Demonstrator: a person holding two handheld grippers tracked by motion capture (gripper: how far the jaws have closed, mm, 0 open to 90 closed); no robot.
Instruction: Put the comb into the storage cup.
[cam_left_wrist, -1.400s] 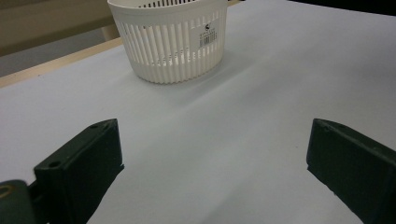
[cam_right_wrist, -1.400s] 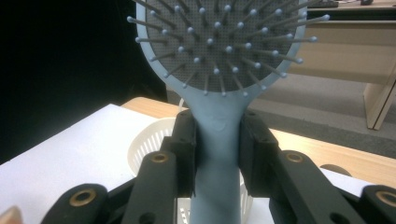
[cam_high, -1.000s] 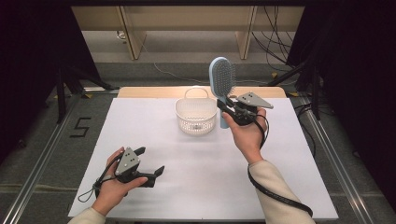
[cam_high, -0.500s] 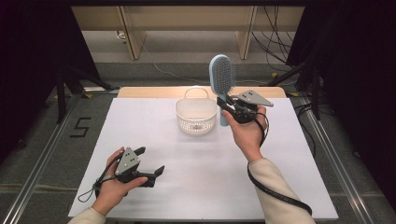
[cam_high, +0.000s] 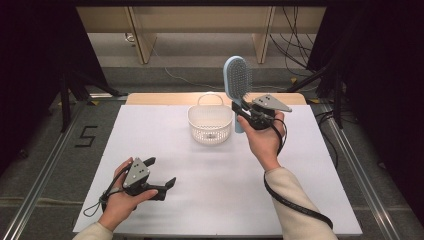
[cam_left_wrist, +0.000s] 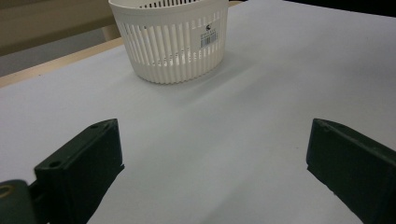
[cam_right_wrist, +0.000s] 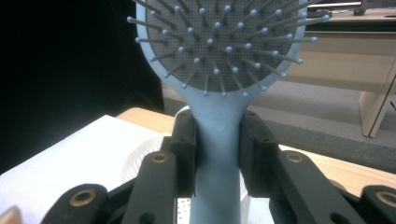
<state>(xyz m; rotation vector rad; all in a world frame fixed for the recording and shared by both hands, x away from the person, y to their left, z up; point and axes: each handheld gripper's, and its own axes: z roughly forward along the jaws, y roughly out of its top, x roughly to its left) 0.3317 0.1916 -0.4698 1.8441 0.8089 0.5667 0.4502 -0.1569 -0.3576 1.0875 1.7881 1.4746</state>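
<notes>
A light-blue hairbrush (cam_high: 237, 80) is clamped upright by its handle in the jaws of the right gripper (cam_high: 246, 112), just right of the white basket (cam_high: 210, 124). The left gripper (cam_high: 159, 176) is rested on the near left of the counter (cam_high: 310, 170), its 2 jaws spread wide with nothing between them.

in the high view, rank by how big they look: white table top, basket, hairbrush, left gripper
1. white table top, by far the largest.
2. basket.
3. hairbrush and left gripper: they look about alike, and the brush is held up nearer the camera, so I won't rank them.
</notes>
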